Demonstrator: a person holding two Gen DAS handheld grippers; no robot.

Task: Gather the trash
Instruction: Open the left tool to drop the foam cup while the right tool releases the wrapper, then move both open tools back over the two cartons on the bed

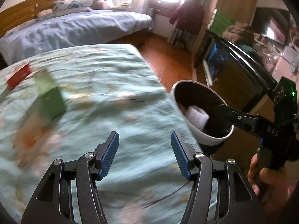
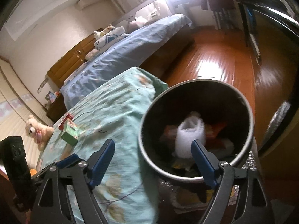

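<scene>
A round trash bin [image 1: 188, 125], white outside and black inside, stands on the floor at the right edge of the bed. A white foam roll [image 2: 188, 134] lies in it on top of orange and red wrappers [image 2: 217, 127]. My right gripper [image 2: 152, 143] hangs open over the bin's near rim with nothing between its fingers. My left gripper [image 1: 145, 136] is open and empty above the teal bed cover [image 1: 112, 93]. A green box [image 1: 50, 97] and a red box [image 1: 18, 76] rest on the cover at the far left, well away from both grippers.
A second bed [image 1: 74, 28] with a blue cover stands behind. Orange wooden floor [image 2: 214, 59] runs past the bin. A dark glossy cabinet [image 1: 233, 71] lines the right side. A teddy bear [image 2: 37, 130] sits by the wall. A hand [image 1: 261, 177] grips the right gripper's handle.
</scene>
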